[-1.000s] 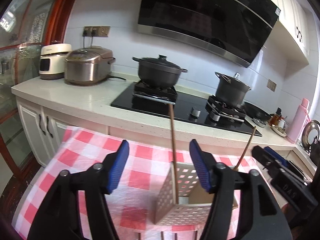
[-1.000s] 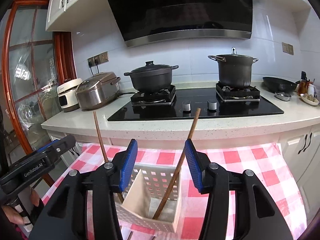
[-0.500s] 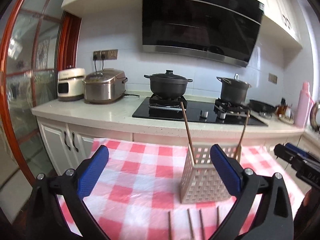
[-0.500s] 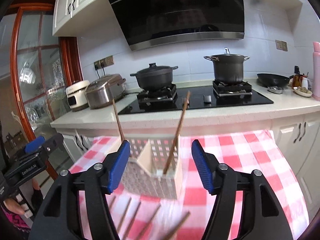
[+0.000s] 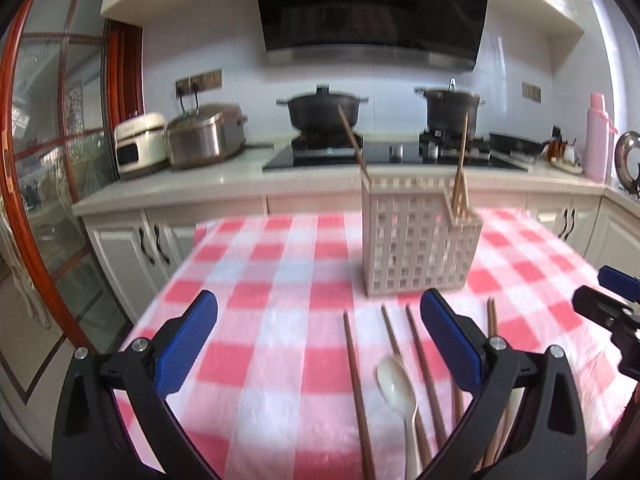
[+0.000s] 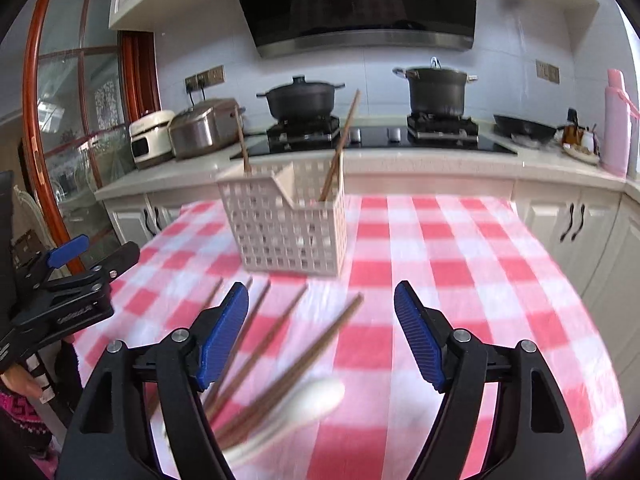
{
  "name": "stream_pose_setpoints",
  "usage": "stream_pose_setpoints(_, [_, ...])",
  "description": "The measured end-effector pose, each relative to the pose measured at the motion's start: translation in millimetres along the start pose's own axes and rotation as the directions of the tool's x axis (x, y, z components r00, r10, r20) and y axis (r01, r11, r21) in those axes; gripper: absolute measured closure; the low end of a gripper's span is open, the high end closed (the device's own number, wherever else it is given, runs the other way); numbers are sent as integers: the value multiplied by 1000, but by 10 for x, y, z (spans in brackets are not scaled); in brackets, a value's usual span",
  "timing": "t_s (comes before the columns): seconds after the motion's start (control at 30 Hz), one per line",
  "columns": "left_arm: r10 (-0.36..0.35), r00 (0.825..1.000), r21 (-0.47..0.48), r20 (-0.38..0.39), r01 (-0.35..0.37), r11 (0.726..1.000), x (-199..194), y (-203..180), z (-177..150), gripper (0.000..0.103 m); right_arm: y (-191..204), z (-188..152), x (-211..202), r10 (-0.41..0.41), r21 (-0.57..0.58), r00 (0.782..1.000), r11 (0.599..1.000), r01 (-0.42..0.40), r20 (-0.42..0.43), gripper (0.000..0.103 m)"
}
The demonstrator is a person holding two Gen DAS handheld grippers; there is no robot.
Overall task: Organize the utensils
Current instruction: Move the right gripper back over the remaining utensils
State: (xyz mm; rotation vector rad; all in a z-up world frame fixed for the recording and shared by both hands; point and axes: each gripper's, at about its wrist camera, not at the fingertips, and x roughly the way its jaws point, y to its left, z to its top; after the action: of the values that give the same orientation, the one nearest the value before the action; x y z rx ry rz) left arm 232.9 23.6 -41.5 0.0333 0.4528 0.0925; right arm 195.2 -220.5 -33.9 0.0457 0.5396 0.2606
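1. Perforated utensil basket [image 5: 416, 248]: 1, on the checked tablecloth [image 5: 280, 272].
2. Chopsticks upright in basket: 2; left one [image 5: 354, 140], right one [image 5: 460, 168].
3. Chopsticks lying loose in front of the basket: at least 4 countable in the left wrist view, e.g. leftmost [image 5: 356, 384]; further ones hidden behind the gripper finger, total uncertain.
4. White spoon [image 5: 398, 388]: 1, among the loose chopsticks.
5. Black lidded pots on hob: 2; [image 5: 322, 110], [image 5: 450, 106].
6. Countertop cookers: 2; silver [image 5: 206, 136], white [image 5: 140, 142].
7. Pink bottle [image 5: 598, 136]: 1.

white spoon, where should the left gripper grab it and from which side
Probably the handle, just behind the bowl. The spoon lies flat, bowl toward the basket, chopsticks close on both sides, so the open left gripper should come from above, fingers straddling the handle.
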Motion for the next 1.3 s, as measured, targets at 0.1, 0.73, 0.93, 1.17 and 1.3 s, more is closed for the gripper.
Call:
stream_pose_setpoints(0.1, [-3, 999, 7, -50, 4, 1000, 90, -28, -192, 5, -8, -130, 20, -6, 1, 1000, 1000, 6, -22, 32])
stream_pose_setpoints(0.73, [-153, 954, 48, -259, 171, 984, 641, -448, -506, 32, -170, -584, 208, -6, 45, 986, 999, 14, -166, 37])
stream_pose_setpoints(0.93, [-208, 924, 7, -320, 222, 975, 849, -519, -494, 52, -163, -564, 183, 8, 54, 987, 999, 1, -158, 37])
stream_pose_setpoints(1.17, [-240, 912, -16, -334, 249, 968, 912, -521, -520, 93, -113, -585, 232, 18, 57, 979, 998, -7, -201, 41])
stream_pose_setpoints(1.3, [-259, 919, -18, -299, 266, 964, 809, -479, -509, 98, -69, -615, 312, 34, 88, 965, 996, -12, -262, 45])
